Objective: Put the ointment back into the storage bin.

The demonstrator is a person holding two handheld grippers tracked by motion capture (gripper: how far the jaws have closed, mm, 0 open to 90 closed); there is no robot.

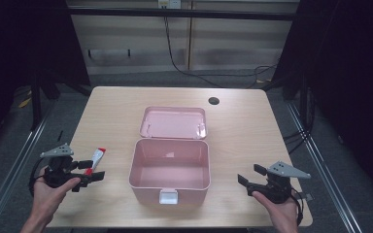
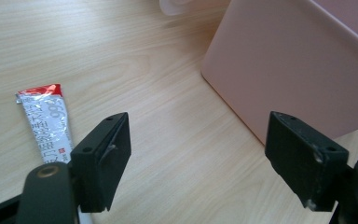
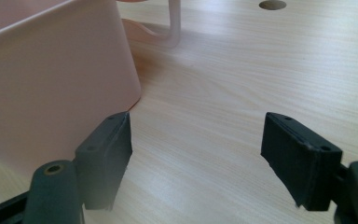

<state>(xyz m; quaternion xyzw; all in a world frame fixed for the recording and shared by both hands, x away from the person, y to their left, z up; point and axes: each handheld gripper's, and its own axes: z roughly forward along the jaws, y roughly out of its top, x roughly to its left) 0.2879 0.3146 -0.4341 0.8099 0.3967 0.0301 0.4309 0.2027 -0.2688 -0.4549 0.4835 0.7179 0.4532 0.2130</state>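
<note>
A pink plastic box (image 1: 170, 170) stands open in the middle of the table, its lid (image 1: 174, 123) lying flat behind it. A small white tube with a red end (image 1: 96, 159) lies to the box's left; it is partly behind the left jaw in the left gripper view (image 2: 46, 123). My left gripper (image 1: 90, 170) is held just in front of that tube, open, with bare table between its jaws (image 2: 198, 163). My right gripper (image 1: 250, 176) is held to the right of the box, open and holding nothing (image 3: 196, 158). The box wall (image 3: 51, 88) is close on its left.
The wooden table (image 1: 243, 136) has a round cable hole (image 1: 213, 101) at the back right. Cables trail on the floor beyond the table's far edge. A white latch (image 1: 168, 196) sits on the box's front wall.
</note>
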